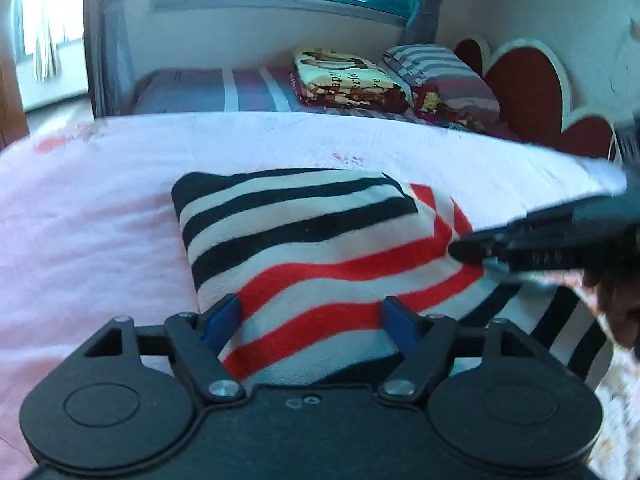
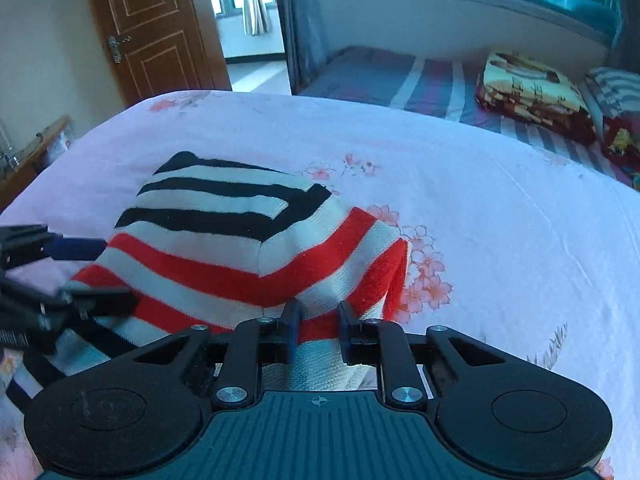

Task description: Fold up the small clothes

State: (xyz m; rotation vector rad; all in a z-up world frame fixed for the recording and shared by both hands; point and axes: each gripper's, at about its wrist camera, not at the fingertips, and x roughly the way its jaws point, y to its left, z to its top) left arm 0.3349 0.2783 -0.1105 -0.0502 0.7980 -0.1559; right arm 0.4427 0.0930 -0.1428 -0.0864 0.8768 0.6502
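A small knitted garment, black-and-white striped at the far end and red-and-white nearer me, lies partly folded on a pink floral sheet. My left gripper stands open at its near edge, with the fabric lying between the two blue pads. In the right wrist view the left gripper straddles the garment's left side. My right gripper is shut on a bunch of red-and-white fabric at the garment's right corner. The left wrist view shows the right gripper reaching in from the right.
A second bed with a striped sheet lies beyond, bearing a folded printed blanket and a striped pillow. A red heart-shaped headboard stands at the right. A brown door and a low table are at the left.
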